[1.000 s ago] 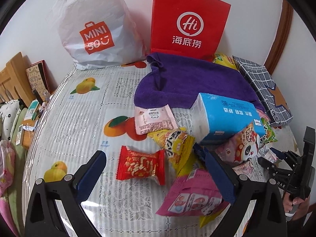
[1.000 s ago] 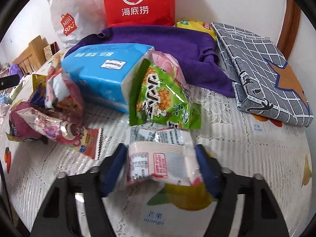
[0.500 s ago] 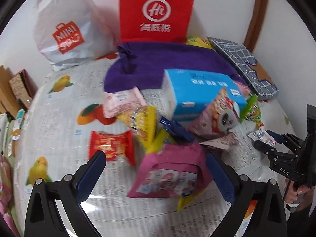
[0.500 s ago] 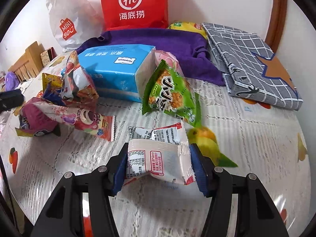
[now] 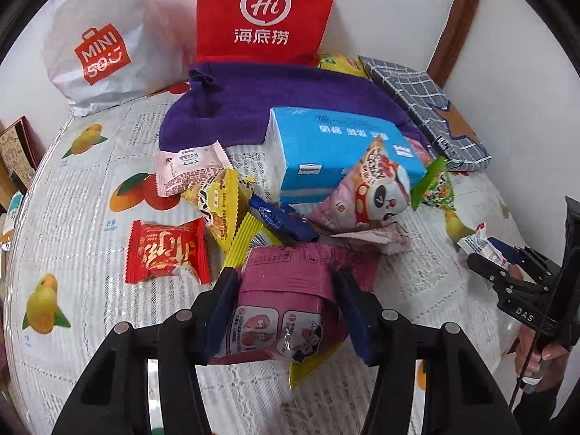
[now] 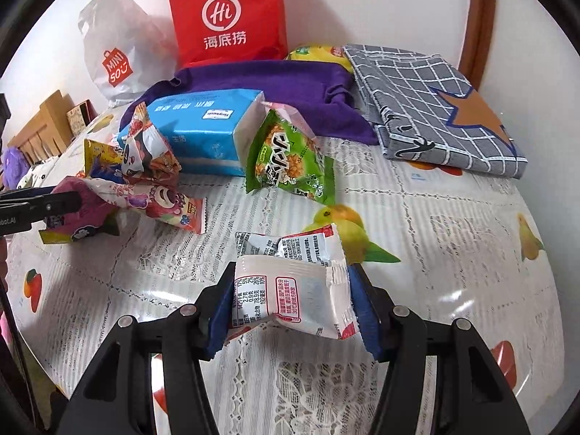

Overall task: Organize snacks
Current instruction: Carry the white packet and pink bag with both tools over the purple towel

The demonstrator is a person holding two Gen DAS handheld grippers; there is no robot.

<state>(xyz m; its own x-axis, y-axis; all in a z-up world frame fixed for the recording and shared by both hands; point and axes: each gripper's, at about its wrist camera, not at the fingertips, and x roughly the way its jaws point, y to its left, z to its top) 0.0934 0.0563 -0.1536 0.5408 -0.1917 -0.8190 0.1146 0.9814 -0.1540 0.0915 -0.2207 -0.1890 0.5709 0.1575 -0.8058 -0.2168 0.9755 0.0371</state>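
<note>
Behind the snacks, bags (image 5: 268,14) read "MINISO", "Hi"; left tool (image 5: 286,302) just clamped pink pouch (image 5: 290,290), right tool (image 6: 290,302) grips white packet (image 6: 290,297).

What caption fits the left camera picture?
Left gripper squeezing a magenta snack pouch beside the snack pile.

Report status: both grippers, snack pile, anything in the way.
Left gripper just closed on magenta snack pouch. Right gripper shut on white snack packet. Blue tissue pack sits amid the snack pile.
</note>
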